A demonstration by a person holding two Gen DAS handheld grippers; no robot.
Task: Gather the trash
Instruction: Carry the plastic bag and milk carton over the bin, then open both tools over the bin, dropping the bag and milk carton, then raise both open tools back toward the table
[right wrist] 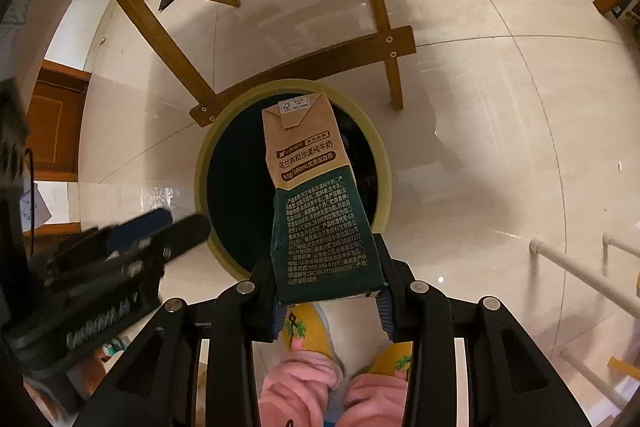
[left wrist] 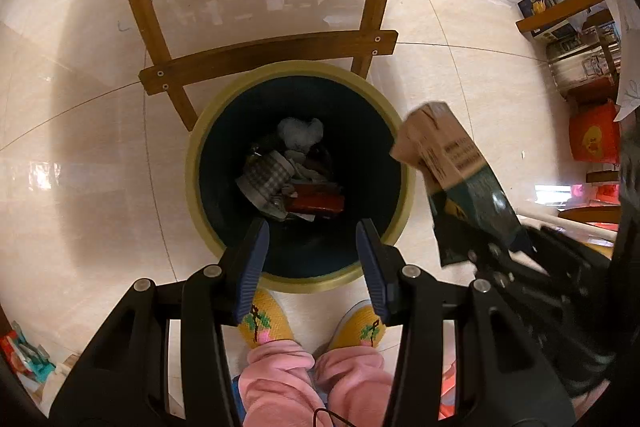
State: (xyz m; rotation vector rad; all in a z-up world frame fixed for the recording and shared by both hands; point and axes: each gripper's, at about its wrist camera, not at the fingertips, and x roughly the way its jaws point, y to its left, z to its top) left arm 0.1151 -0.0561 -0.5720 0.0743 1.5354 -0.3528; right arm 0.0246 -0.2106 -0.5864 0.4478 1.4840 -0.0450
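A round trash bin (left wrist: 200,131) with a pale yellow rim and dark inside stands on the floor; it also shows in the right wrist view (right wrist: 204,155). Inside lie a checked paper cup (left wrist: 264,175), white tissue (left wrist: 300,133) and a red packet (left wrist: 318,201). My right gripper (right wrist: 326,271) is shut on a brown and teal milk carton (right wrist: 316,195) and holds it above the bin's mouth. The carton (left wrist: 452,171) shows at the bin's right rim in the left wrist view. My left gripper (left wrist: 312,241) is open and empty above the bin's near edge.
A wooden chair (left wrist: 260,55) stands just behind the bin, its crossbar over the far rim. The person's yellow slippers (left wrist: 266,319) and pink trousers are right below the grippers. Boxes and bags (left wrist: 592,139) line the right side. A white rack (right wrist: 580,267) stands at right.
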